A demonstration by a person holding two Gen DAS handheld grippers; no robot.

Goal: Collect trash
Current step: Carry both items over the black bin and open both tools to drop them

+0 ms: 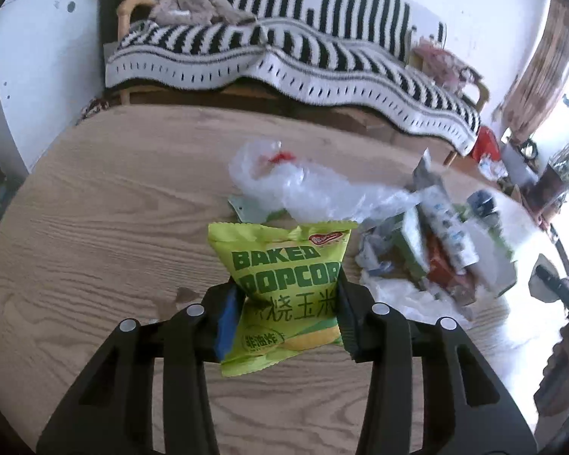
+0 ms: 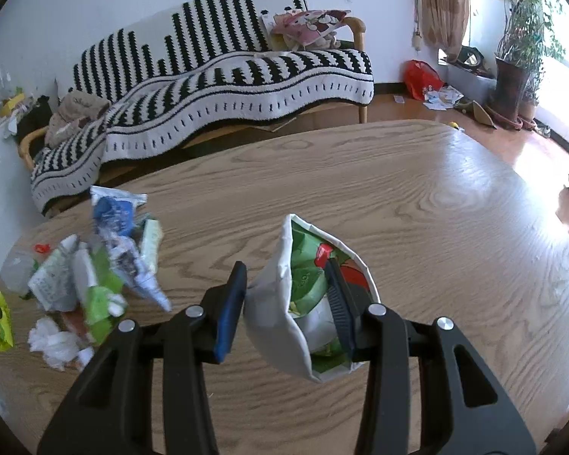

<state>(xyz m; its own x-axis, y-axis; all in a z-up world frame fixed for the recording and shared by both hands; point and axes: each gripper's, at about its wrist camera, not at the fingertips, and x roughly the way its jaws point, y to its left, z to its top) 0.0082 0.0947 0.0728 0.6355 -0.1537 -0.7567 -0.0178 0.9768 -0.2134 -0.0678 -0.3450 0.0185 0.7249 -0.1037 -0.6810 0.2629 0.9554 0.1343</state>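
Observation:
My left gripper [image 1: 286, 303] is shut on a green baked popcorn bag [image 1: 284, 265], held above the wooden table [image 1: 95, 227]. A clear plastic bag [image 1: 303, 185] and a pile of cartons and wrappers [image 1: 436, 250] lie beyond it to the right. My right gripper [image 2: 288, 303] is around an opened white carton with a green lining [image 2: 307, 303]; the left finger presses its outer wall and the right finger sits inside its mouth. The trash pile [image 2: 91, 273] shows at the left of the right wrist view, with the popcorn bag [image 2: 0, 322] at the far left edge.
A sofa with a black-and-white striped blanket [image 2: 227, 76] stands behind the table. A white cabinet [image 1: 38, 76] is at the left. A red bag [image 2: 421, 76], potted plants [image 2: 519, 57] and floor clutter are at the far right. Crumpled white tissue [image 2: 57, 341] lies by the pile.

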